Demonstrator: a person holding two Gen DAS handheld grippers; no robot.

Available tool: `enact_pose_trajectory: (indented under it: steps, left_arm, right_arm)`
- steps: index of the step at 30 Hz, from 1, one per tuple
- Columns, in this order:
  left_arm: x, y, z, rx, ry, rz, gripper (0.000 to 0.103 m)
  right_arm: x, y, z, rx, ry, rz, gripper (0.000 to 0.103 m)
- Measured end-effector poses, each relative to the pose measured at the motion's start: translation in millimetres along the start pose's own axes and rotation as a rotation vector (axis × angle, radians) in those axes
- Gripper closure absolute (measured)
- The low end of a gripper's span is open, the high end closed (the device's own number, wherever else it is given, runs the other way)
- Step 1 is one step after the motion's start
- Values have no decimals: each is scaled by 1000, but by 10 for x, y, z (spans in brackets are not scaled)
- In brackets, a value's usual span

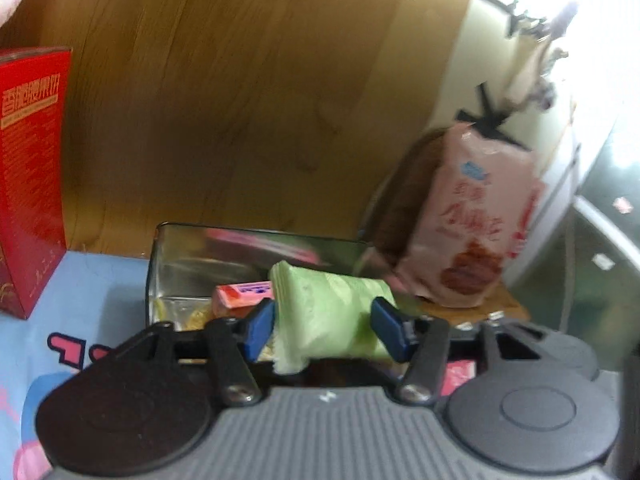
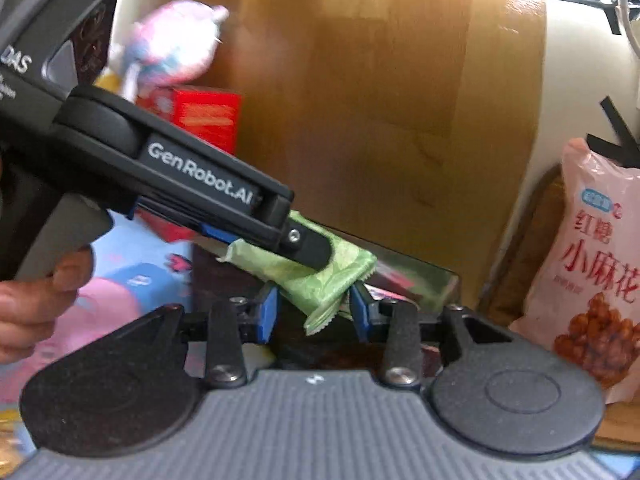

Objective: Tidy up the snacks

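Both grippers hold the green packet above the tin, left gripper clamping its middle, right gripper seemingly pinching one end, so uneven pulling could tear or drop it.

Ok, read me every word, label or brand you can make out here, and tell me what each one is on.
"GenRobot.AI": side of the left gripper, seen from the right wrist camera.
"DAS": grey body of that gripper, cut off at the frame edge.
"红糖 小麻花": pink snack bag.
Blue badge on that bag: too small to read.
Gold lettering on the red box: blurred, unreadable.
Pink packet print: blurred.
Green packet: no readable text.
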State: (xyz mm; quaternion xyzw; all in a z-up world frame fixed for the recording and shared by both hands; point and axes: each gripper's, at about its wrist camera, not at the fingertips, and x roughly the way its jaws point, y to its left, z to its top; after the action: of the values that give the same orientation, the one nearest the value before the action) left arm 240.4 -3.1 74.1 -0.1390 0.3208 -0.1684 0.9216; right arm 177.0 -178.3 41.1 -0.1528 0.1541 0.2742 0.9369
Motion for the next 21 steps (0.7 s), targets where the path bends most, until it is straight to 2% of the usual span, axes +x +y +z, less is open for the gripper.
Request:
enact_pose_trajectory:
  steps: [1, 2, 6, 8, 9, 13, 18, 20, 21]
  left_arm:
    - [29, 19, -2, -4, -6, 21, 36]
    - [24, 51, 0, -11, -9, 33, 36]
    - [-218, 215, -114, -49, -24, -10, 36]
    - [-438, 233, -219, -26, -68, -10, 35]
    - [-523, 249, -286, -27, -54, -4, 35]
    - [-636, 325, -587, -104, 28, -61, 39]
    - [-472, 305, -890, -163, 152, -81, 58]
    - [-381, 267, -983, -157, 212, -68, 70]
    - [-394, 233, -1023, -139, 203, -66, 70]
  right_arm:
    - [10, -16, -21, -2, -5, -49, 45]
    - [-9, -44, -39, 9, -16, -77, 42]
    - [-311, -234, -169, 142, -55, -79, 41]
    - [-461, -342, -295, 226, -57, -42, 41]
    - [-525, -398, -375, 272, -49, -17, 41]
    - [-510, -647, -632, 404, 61, -39, 44]
    - [-113, -934, -782, 653, 239, 126, 44]
    - [-85, -867, -782, 672, 239, 159, 60]
    - [-76, -801, -781, 676, 251, 186, 86]
